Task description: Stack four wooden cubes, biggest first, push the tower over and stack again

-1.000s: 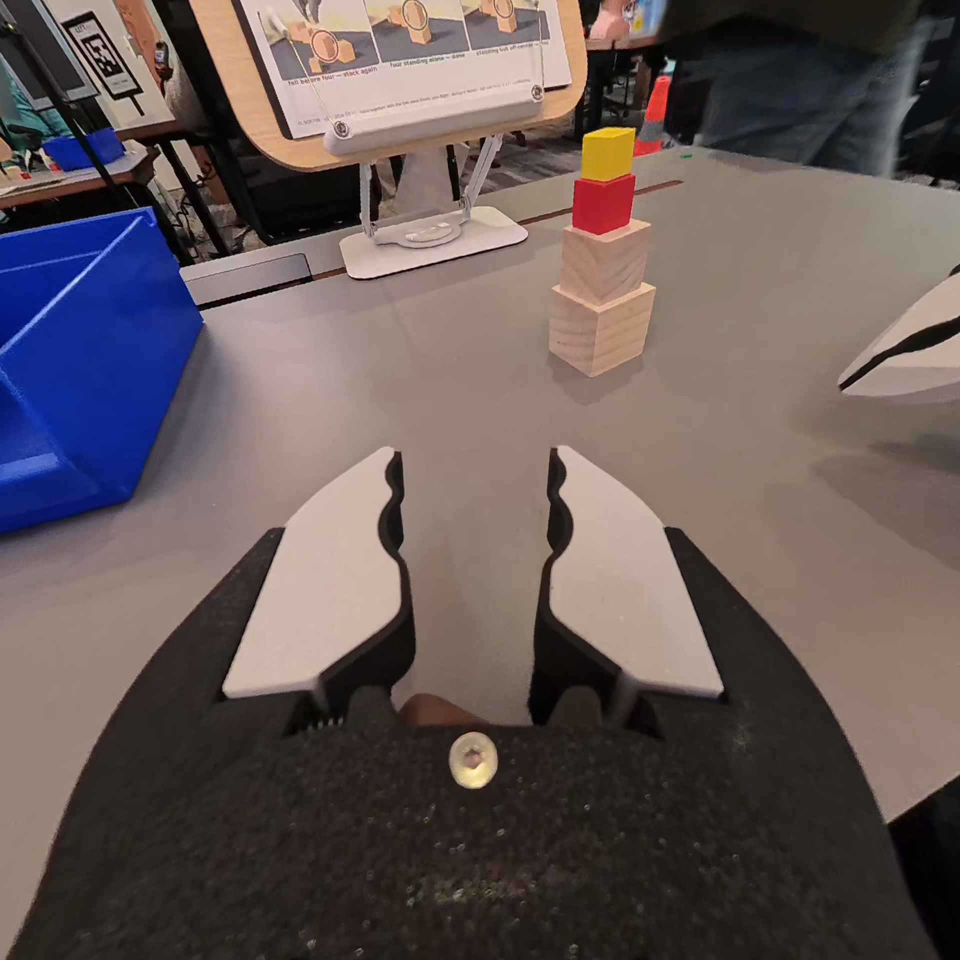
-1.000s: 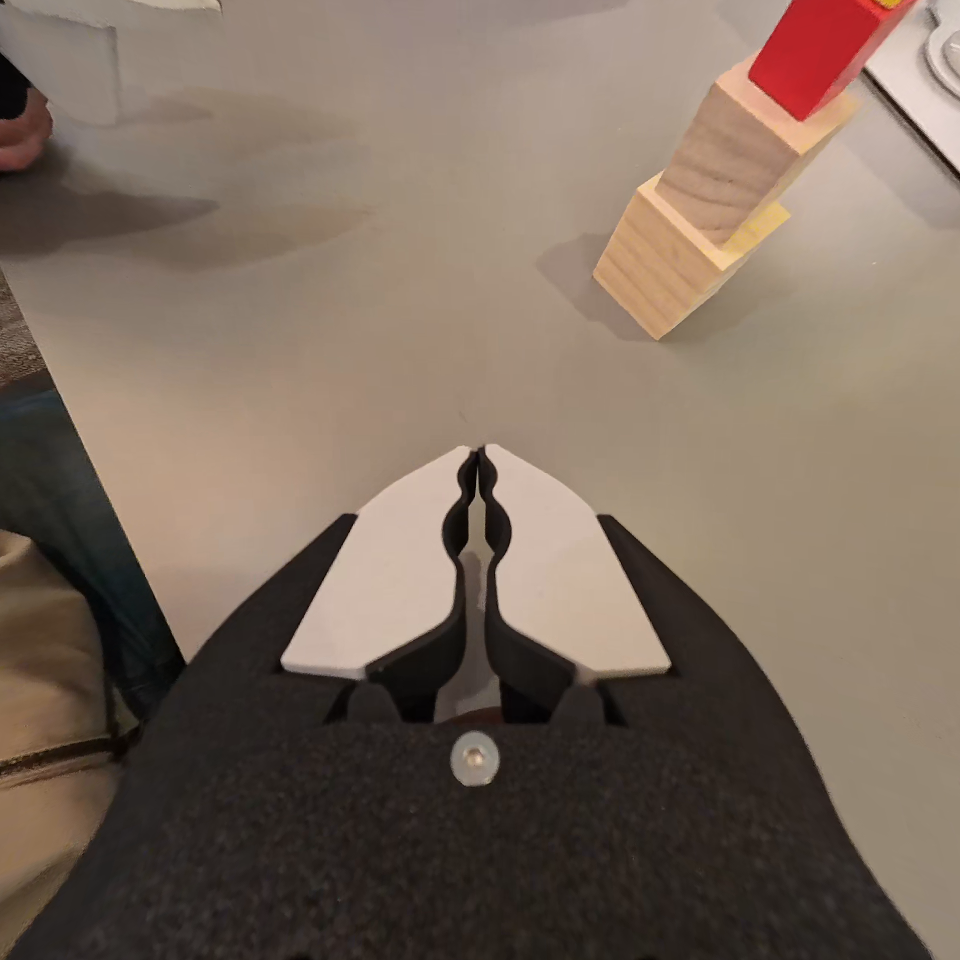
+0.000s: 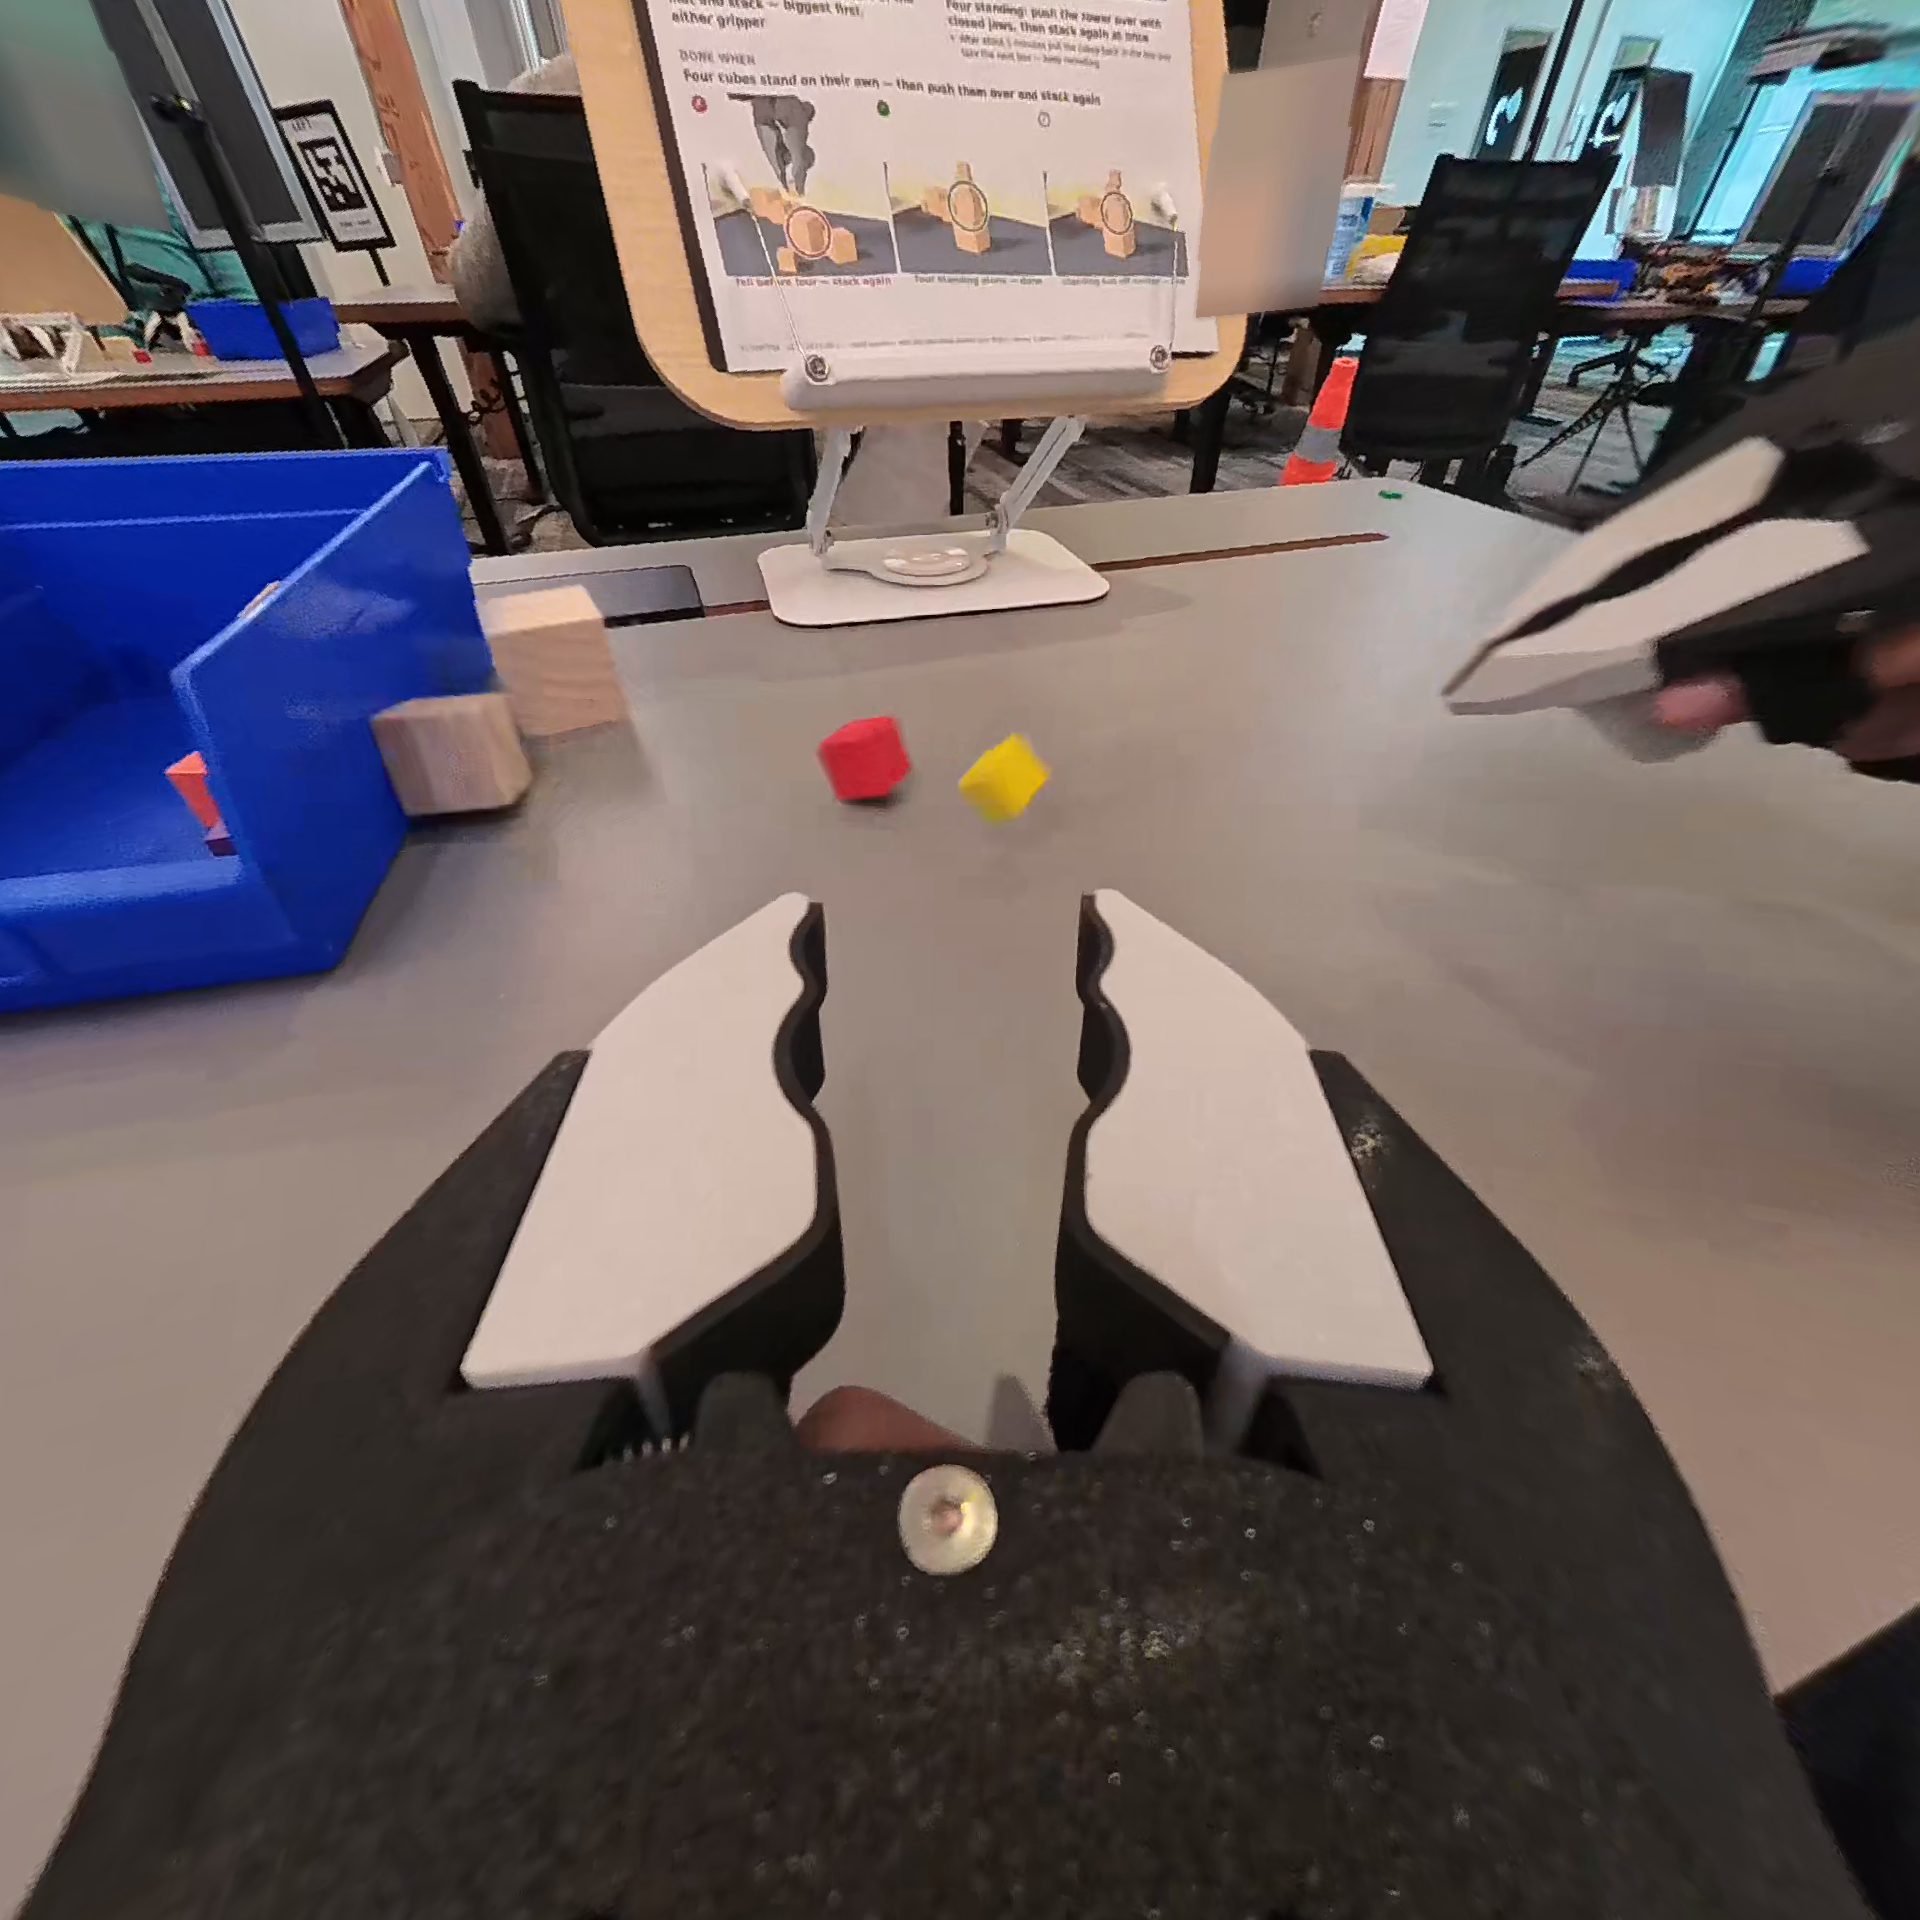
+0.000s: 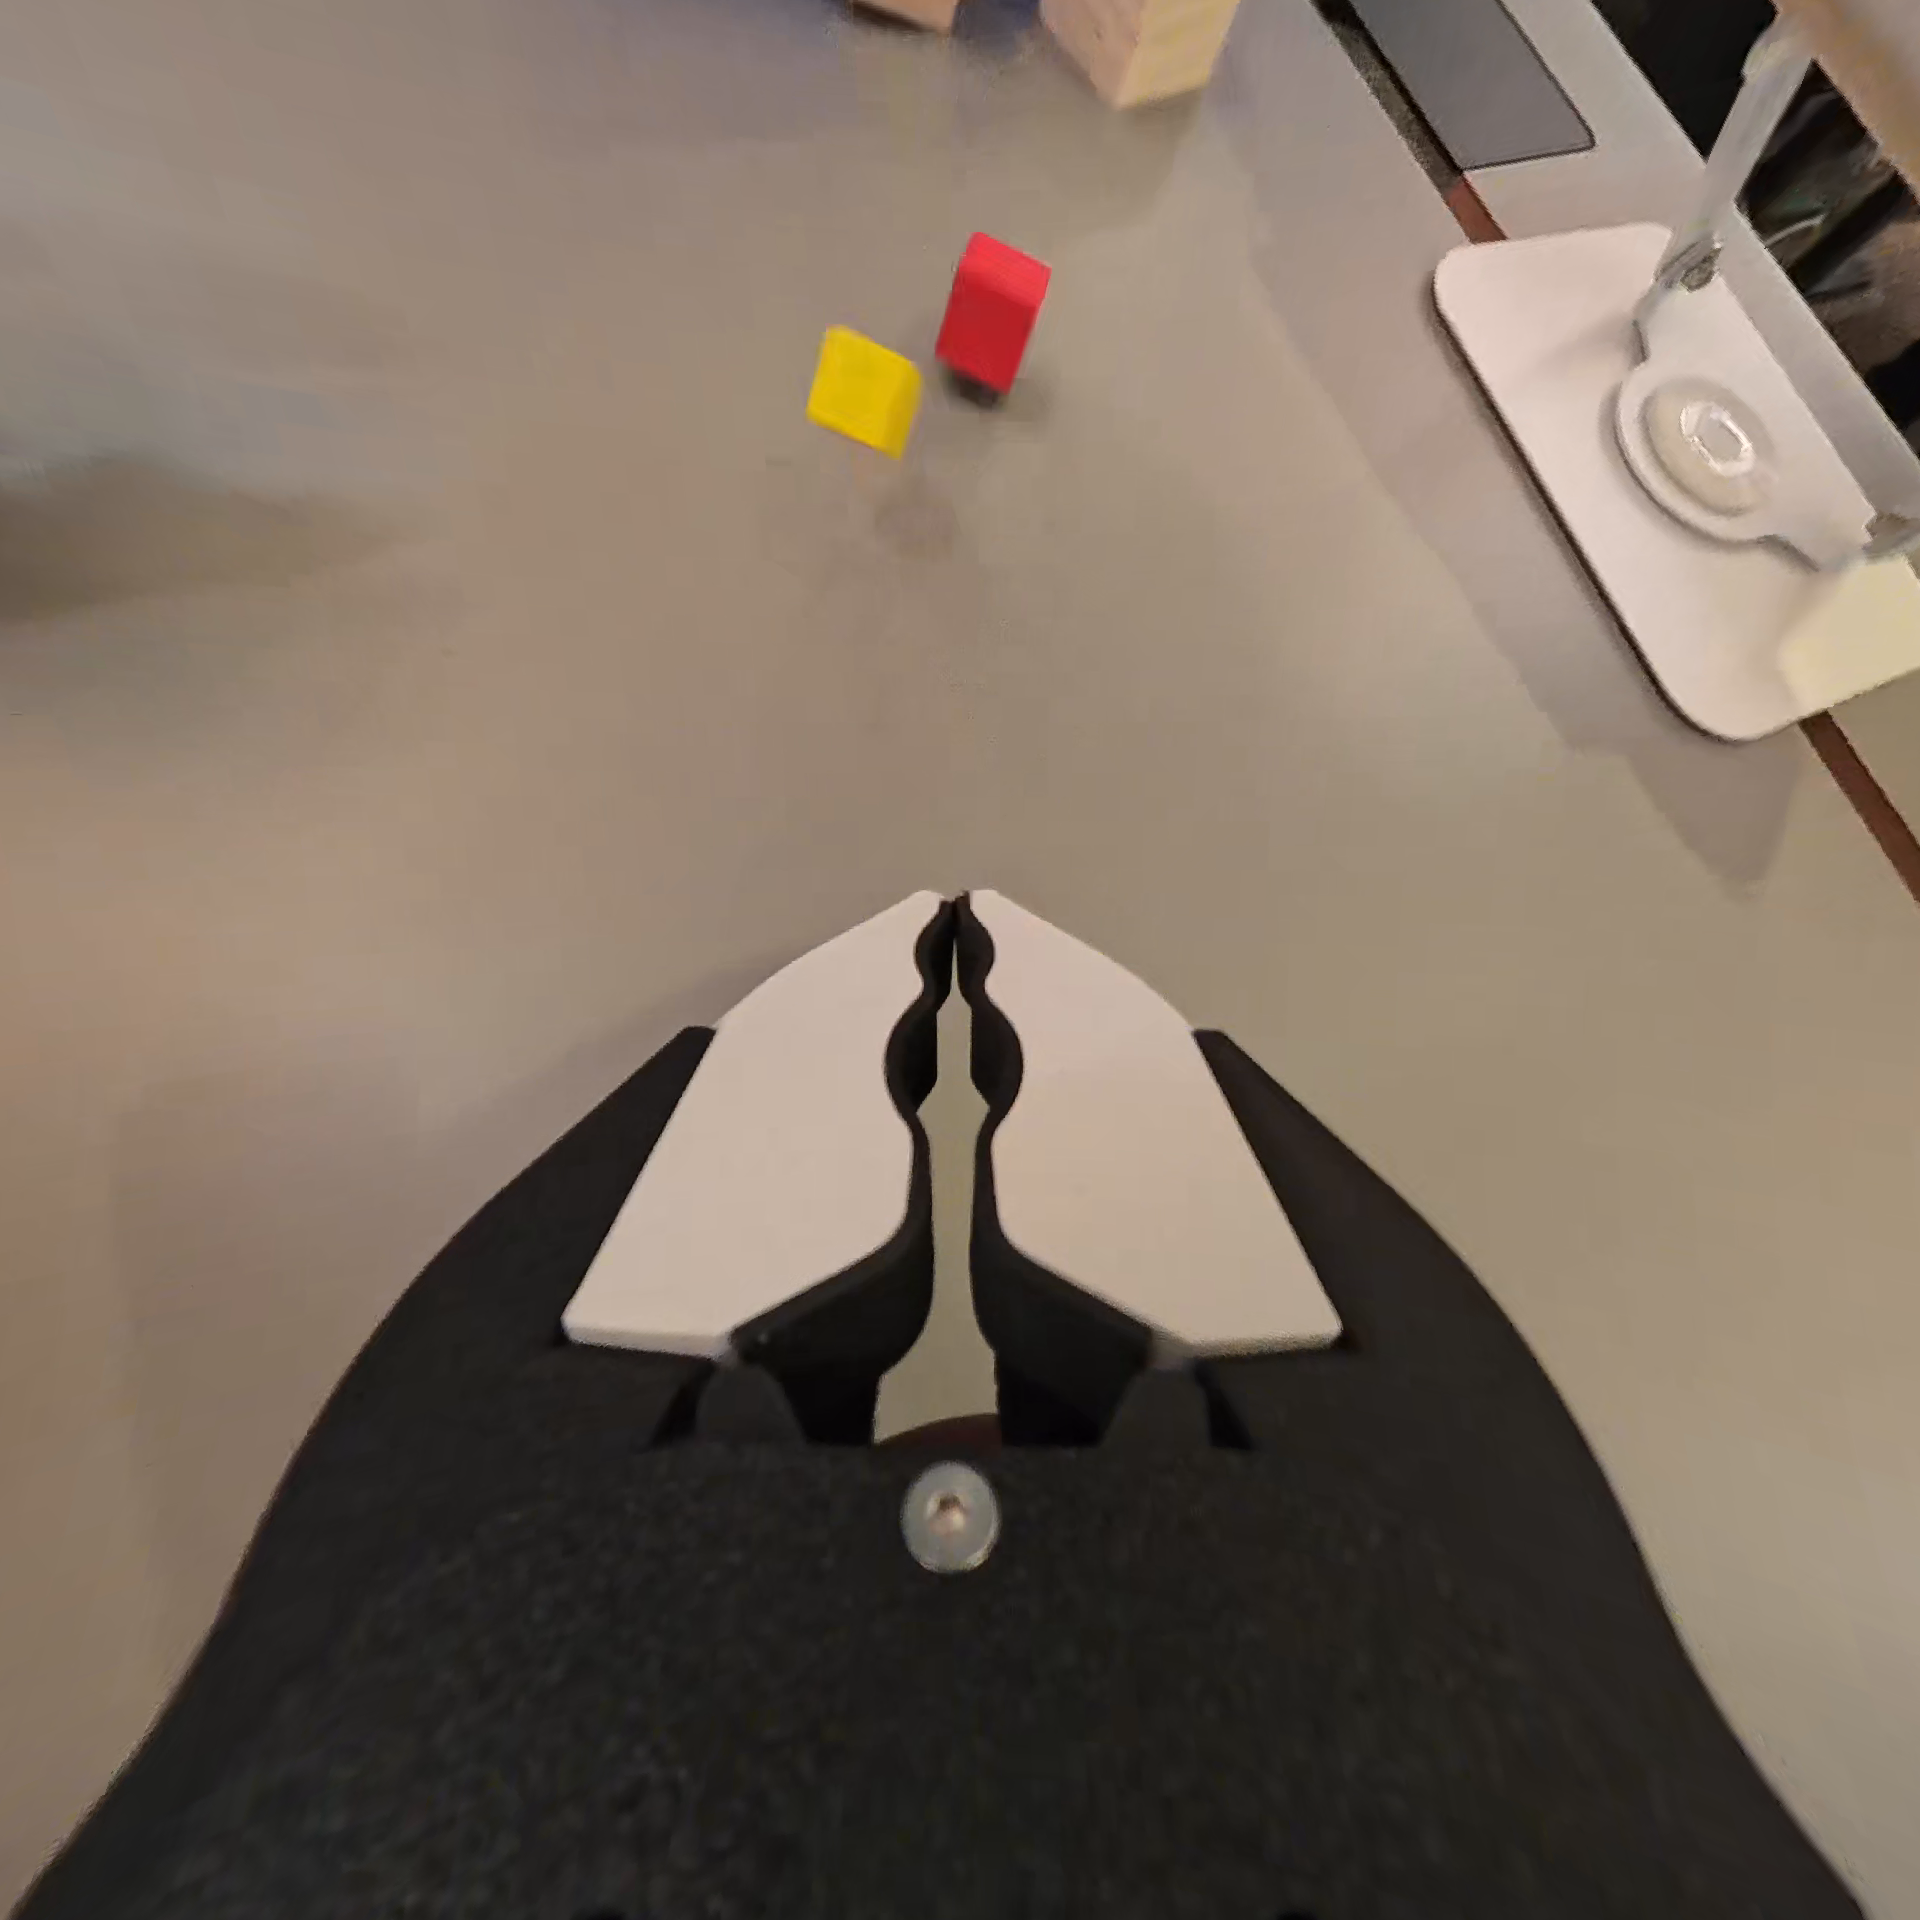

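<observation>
The four cubes lie scattered on the grey table [image 3: 1351, 987]. The biggest plain wooden cube [image 3: 551, 657] and the smaller plain wooden cube [image 3: 452, 750] rest against the blue bin [image 3: 312, 748] at the left. The red cube [image 3: 862, 758] and the yellow cube [image 3: 1003, 777] are mid-table, blurred and tipped on edges. My left gripper [image 3: 945, 914] is open and empty, short of them. My right gripper [image 4: 954, 902] is shut and empty; it also shows in the left wrist view [image 3: 1475, 675] at the right. The right wrist view shows the red cube [image 4: 992, 310], the yellow cube [image 4: 862, 390] and the biggest cube's corner [image 4: 1132, 42].
The blue bin holds a red-orange piece [image 3: 192, 784]. A white stand base [image 3: 935, 577] [image 4: 1621, 468] carries an instruction board [image 3: 935, 208] at the table's back. A dark slot panel [image 4: 1475, 94] lies in the table near it.
The tower has fallen: the two wooden cubes went left against the blue bin, the red and yellow cubes tumbled to mid-table. My right gripper swept in, still shut.
</observation>
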Motion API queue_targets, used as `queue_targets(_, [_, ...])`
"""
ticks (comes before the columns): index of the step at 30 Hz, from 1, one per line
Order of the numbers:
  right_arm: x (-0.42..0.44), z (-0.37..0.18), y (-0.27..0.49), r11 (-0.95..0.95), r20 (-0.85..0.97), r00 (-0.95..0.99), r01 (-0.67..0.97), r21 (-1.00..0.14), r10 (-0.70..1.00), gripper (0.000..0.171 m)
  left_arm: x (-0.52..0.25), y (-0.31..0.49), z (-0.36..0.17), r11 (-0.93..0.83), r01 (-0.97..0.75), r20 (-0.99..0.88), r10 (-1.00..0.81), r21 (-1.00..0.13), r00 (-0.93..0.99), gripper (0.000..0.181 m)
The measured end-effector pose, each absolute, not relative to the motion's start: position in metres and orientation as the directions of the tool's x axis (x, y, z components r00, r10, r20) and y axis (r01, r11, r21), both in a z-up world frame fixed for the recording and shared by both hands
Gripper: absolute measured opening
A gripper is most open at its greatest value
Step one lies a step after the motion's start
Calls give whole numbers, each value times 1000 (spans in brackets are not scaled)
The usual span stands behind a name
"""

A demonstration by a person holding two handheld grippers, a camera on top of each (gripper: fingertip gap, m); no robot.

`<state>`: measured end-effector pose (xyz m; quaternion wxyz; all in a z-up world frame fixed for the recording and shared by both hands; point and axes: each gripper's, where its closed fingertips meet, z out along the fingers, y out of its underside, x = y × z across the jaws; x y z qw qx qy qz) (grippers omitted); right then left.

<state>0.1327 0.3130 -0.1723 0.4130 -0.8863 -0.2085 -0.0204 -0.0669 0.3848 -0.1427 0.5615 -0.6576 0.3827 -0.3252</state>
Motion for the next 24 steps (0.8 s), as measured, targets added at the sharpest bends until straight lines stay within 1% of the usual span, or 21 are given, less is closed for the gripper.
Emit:
queue_targets(6, [105,-155,258,-511,192,941,315,-799,279,1,-65,379,-144,-24,-174,-74,-843,-984,533,47])
queue_targets(10, [84,-146,243,-423,96,965,195,-885,244,16,-66,378,-139,15,-161,-105,-818,-987,565,48])
queue_targets(12, [88,-148,241,-395,61,980,133,-909,189,22,-66,375,-136,28,-148,-109,-814,-989,571,48])
queue_targets(14, [93,-152,238,-377,43,990,91,-922,134,31,-66,373,-134,47,-141,-121,-805,-989,581,48])
queue_targets(16, [104,-152,236,-348,37,999,48,-936,38,44,-65,371,-135,57,-159,-140,-797,-986,587,48])
queue_targets(18, [109,-152,234,-308,7,1000,1,-951,-18,51,-64,370,-137,52,-173,-146,-793,-983,592,48])
queue_targets(20, [112,-156,234,-309,3,998,-14,-951,-55,60,-62,368,-138,40,-174,-136,-799,-984,586,48])
queue_targets(24, [116,-163,235,-324,8,996,-21,-946,-88,65,-58,365,-140,55,-189,-155,-807,-980,570,47])
